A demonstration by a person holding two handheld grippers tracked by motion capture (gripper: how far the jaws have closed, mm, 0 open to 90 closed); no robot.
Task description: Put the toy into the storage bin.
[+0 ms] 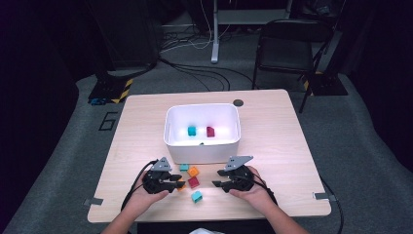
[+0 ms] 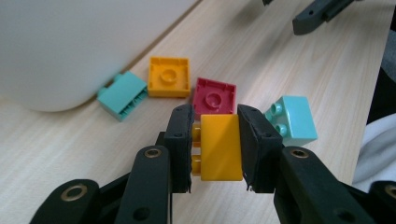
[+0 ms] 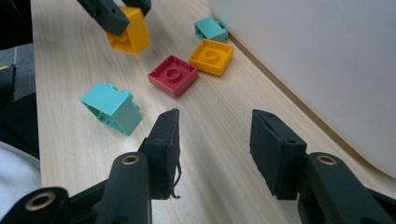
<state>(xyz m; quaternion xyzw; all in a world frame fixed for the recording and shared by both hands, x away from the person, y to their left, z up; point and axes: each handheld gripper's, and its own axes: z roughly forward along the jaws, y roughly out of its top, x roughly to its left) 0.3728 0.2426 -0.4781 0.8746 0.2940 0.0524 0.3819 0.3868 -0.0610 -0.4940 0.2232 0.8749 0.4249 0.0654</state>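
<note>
A pale wooden worktop (image 1: 272,146) is seen from above, with a white rectangular plastic bin (image 1: 202,146) set at its middle. Inside the bin, a teal plastic brick (image 1: 192,130) and a dark red plastic brick (image 1: 210,131) are seen side by side.

Near the bin's front wall, the left claw (image 1: 176,184) is clamped on an orange plastic building brick (image 2: 219,145), which is pinched between the two black pads with its studs turned to the left in the left gripper view. The right claw (image 1: 217,184) is held open over the bare worktop, with nothing between its jaws.

Between the two claws, loose bricks are scattered: a flat orange square brick (image 2: 169,76) and a flat red square brick (image 2: 214,97) are laid just beside each other, a teal brick (image 2: 123,94) is tucked against the bin, and a light teal studded brick (image 2: 293,119) is found nearest the person.
</note>
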